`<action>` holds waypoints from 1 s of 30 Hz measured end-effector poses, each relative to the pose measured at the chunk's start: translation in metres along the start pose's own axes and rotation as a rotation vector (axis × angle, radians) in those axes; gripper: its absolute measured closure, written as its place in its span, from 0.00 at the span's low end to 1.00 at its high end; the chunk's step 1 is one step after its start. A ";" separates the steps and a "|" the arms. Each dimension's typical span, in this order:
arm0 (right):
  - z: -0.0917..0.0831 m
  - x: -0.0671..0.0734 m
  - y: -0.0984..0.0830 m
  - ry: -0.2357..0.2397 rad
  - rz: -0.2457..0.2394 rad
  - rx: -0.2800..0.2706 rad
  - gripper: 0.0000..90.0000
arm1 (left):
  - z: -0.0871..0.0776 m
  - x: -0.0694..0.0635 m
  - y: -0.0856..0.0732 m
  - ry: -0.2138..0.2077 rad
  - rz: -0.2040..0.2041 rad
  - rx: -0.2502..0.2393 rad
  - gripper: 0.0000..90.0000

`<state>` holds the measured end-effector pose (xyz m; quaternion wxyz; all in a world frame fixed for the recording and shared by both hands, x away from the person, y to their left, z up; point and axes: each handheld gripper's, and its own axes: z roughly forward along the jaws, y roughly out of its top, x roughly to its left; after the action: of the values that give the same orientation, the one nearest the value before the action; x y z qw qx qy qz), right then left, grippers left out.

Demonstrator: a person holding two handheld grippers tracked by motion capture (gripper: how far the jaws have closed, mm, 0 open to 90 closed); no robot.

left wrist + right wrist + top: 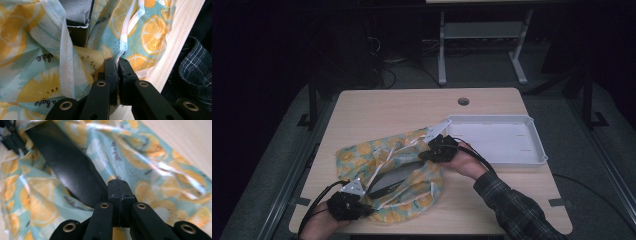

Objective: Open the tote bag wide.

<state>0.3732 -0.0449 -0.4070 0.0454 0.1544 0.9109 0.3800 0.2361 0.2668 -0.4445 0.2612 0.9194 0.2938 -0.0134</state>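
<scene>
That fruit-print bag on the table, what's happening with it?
A person works on the fruit-print bag with a handheld gripper in each hand. The left gripper is shut on the bag's white-trimmed edge near the table's front edge. The right gripper is closed at the bag's far side; whether it pinches fabric I cannot tell. A dark flat item lies inside the bag. A white tray sits alongside.

a light wooden table with rounded corners [412, 107] has a round cable hole [463, 101] near its far edge and stands on grey floor [482, 70]. behind it a pale metal frame stand [482, 37] rises into a dim room, perhaps with dark cables [387, 75] on the floor.
</scene>
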 end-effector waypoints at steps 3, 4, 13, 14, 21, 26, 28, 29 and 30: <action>0.000 -0.007 0.002 -0.019 0.012 -0.013 1.00 | 0.000 0.000 0.000 -0.001 -0.001 0.000 0.96; 0.001 -0.008 0.003 -0.021 0.023 -0.017 1.00 | 0.000 0.000 0.000 -0.001 0.000 0.001 0.96; 0.024 -0.022 -0.003 -0.045 0.063 0.042 1.00 | 0.001 -0.001 0.000 -0.002 -0.010 -0.011 0.96; 0.026 -0.023 -0.004 -0.046 0.065 0.049 1.00 | 0.001 -0.001 0.000 -0.003 -0.010 -0.011 0.96; 0.041 -0.026 -0.010 -0.046 0.068 0.111 1.00 | 0.001 -0.001 0.000 -0.002 -0.011 -0.010 0.96; 0.048 -0.024 -0.011 -0.058 0.058 0.145 1.00 | 0.001 -0.001 0.000 -0.003 -0.011 -0.011 0.96; 0.049 -0.022 -0.011 -0.066 0.048 0.152 1.00 | 0.001 -0.001 0.000 -0.003 -0.011 -0.010 0.96; 0.049 -0.021 -0.010 -0.073 0.044 0.162 1.00 | 0.001 -0.001 0.000 -0.002 -0.011 -0.011 0.96; 0.050 -0.021 -0.010 -0.079 0.039 0.167 1.00 | 0.001 -0.001 0.000 -0.002 -0.010 -0.010 0.96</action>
<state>0.4002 -0.0243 -0.4499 0.0609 0.1900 0.9338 0.2970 0.2353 0.2661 -0.4449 0.2659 0.9166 0.2982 -0.0142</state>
